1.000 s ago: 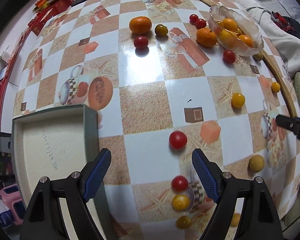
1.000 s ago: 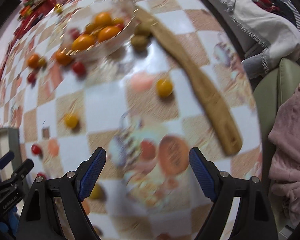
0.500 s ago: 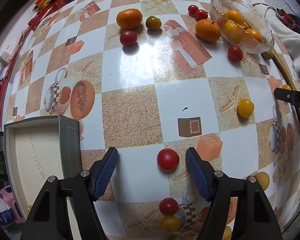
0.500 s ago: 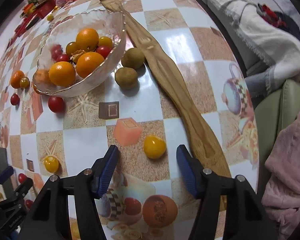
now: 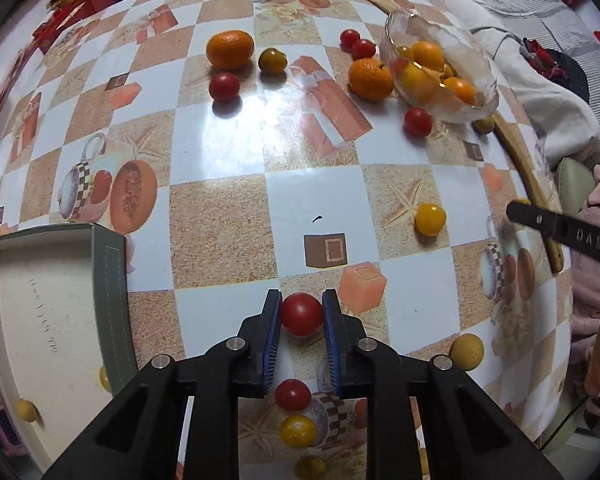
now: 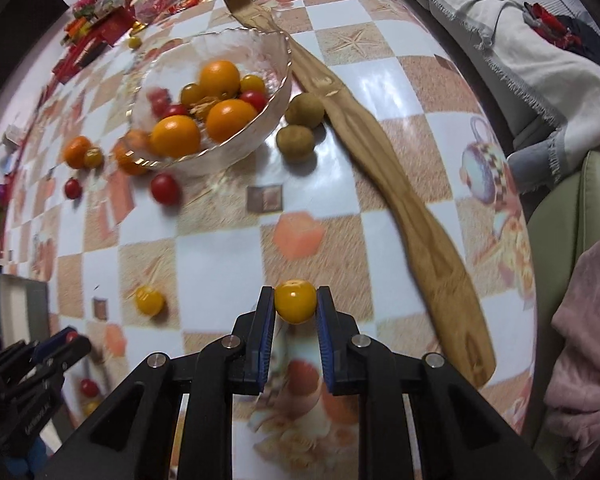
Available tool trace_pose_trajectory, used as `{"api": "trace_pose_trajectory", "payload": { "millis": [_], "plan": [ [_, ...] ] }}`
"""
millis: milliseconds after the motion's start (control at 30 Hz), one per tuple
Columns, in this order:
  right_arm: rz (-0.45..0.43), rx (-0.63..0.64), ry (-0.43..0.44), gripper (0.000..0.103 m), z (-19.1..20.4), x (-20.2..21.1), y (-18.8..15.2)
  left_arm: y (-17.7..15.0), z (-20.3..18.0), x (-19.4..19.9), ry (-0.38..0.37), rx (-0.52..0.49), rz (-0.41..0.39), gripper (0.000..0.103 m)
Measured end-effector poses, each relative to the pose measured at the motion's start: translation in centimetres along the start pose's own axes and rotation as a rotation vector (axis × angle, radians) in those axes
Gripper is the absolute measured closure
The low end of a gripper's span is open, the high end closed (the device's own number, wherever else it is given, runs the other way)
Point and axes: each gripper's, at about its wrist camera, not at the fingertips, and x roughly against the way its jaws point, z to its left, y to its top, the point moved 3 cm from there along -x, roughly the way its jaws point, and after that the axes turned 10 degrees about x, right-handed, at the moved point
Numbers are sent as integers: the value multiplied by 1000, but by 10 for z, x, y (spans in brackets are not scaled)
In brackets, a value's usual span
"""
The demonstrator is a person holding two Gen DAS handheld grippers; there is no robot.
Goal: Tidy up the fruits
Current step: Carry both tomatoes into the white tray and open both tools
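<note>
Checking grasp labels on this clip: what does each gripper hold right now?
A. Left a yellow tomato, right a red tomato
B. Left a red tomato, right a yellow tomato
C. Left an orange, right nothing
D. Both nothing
B: the left gripper is closed on the red tomato, and the right gripper pinches the yellow tomato between its blue pads.

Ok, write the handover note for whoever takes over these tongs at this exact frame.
Left tongs: shut on a red cherry tomato.
Right tongs: shut on a yellow cherry tomato.
Glass bowl holds oranges and a few small tomatoes; the grey box at left has a couple of yellow fruits.
Left to do: place both held tomatoes, then collect the loose fruit on the table, including two mandarins and two brownish fruits beside the bowl.
</note>
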Motion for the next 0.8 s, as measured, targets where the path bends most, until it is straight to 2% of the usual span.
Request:
{"api": "trace_pose_trajectory", "payload": {
  "millis": [167, 367, 800],
  "plan": [
    [-2, -10, 52, 81, 9, 14, -21, -2, 5, 15, -11, -1, -15, 81],
    [1, -13, 74, 81, 12, 24, -33, -7, 11, 27, -16, 0, -27, 81],
    [0, 51, 91, 81, 46, 41, -41, -25, 43, 53, -12, 43, -63, 81]
  ]
}}
